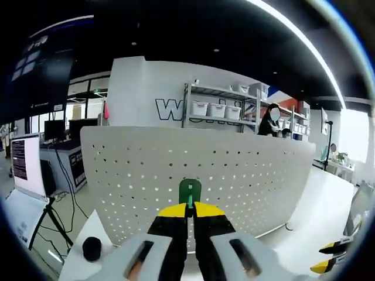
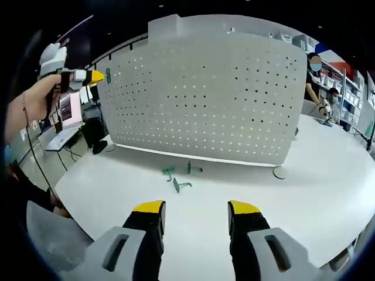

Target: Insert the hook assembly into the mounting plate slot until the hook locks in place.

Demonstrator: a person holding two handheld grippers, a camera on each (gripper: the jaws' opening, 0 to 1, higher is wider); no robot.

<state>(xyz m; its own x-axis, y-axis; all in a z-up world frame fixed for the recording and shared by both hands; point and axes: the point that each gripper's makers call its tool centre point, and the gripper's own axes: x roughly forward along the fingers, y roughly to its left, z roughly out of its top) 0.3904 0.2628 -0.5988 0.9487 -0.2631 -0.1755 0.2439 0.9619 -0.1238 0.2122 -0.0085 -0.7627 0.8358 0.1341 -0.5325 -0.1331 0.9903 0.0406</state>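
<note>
Left claw (image 1: pixel 189 212) pinches my small green hook (image 1: pixel 190 191) near the white holey board (image 1: pixel 234 170). Hook looks light, stiff; I hold its flat end. Right claw (image 2: pixel 195 212) is open above the desk (image 2: pixel 293 205).

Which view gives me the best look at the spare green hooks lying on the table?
The right gripper view: the spare green hooks lie on the white table before the pegboard. The left gripper view gives the pegboard close up, with one hook in the left gripper.

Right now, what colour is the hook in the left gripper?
Green hook, clearest in the left gripper view.
</note>
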